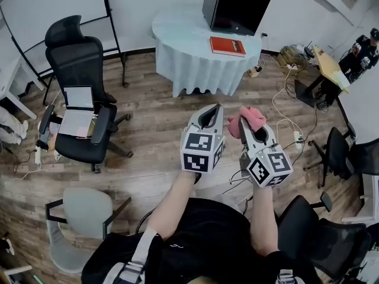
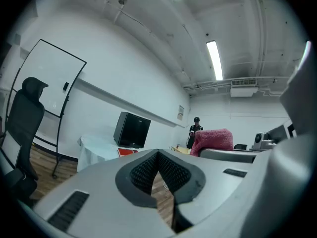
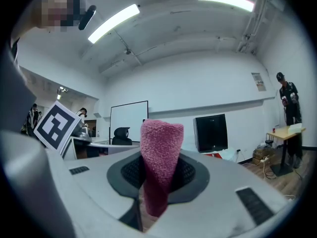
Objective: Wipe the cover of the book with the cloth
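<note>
One step is done: the right hand-held gripper [image 1: 245,129] clamps the pink terry cloth [image 1: 249,118], while the left hand-held gripper [image 1: 214,115] is closed and empty. The red hardcover book [image 1: 228,46] lies well apart on the white-draped round tabletop [image 1: 177,37], so wiping has apparently not yet begun.

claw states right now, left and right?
Left claw: closed, nothing in it.
Right claw: closed on the pink cloth.

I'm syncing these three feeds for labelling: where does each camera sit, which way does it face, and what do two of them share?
Head view: on the person's head, facing steeply down; shows both forearms, left gripper, right gripper, and the table with the book ahead.
Left gripper view: on that gripper, along its shut, empty jaws toward the black box.
Right gripper view: along its jaws clamping the cloth, toward the whiteboard.
Shared: both gripper views show black box and cloth.
</note>
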### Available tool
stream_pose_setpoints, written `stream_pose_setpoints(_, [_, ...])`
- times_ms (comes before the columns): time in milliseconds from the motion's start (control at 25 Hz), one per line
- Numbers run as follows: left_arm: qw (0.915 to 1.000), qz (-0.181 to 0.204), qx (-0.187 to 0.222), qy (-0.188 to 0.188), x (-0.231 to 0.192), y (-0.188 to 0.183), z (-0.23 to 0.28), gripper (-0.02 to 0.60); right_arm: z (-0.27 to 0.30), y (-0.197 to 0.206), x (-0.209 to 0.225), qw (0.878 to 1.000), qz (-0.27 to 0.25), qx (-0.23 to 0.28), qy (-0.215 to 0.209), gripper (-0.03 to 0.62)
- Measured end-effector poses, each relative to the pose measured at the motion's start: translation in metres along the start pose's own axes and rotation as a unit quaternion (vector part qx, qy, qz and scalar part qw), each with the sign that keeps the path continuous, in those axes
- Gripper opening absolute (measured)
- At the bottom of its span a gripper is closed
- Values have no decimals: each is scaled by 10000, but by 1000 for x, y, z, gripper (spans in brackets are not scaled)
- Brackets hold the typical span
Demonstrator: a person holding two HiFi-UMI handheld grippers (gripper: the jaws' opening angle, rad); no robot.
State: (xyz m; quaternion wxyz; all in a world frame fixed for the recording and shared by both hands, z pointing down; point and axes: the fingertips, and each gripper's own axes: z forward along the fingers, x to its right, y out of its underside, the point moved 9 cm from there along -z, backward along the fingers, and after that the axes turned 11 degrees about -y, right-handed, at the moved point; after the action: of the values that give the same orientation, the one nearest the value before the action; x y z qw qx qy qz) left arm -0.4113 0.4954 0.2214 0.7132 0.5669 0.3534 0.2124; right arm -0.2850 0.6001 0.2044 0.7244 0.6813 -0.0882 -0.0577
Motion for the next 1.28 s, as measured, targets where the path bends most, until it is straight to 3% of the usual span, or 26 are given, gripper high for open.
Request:
stream_pose_setpoints(400, [9998,-106,-176,16,-13,4,6,14,8,5,9,9999,105,-83,78,95])
stream_pose_setpoints(880, [9974,-257,-679,-12,-16,30,27,14,14,28,26,9983,317,-478,60,95])
stream_pose_setpoints(1280, [9916,-268,-1264,-43,-14,62,92,14,29,51,108,9940,741,-612,520,95])
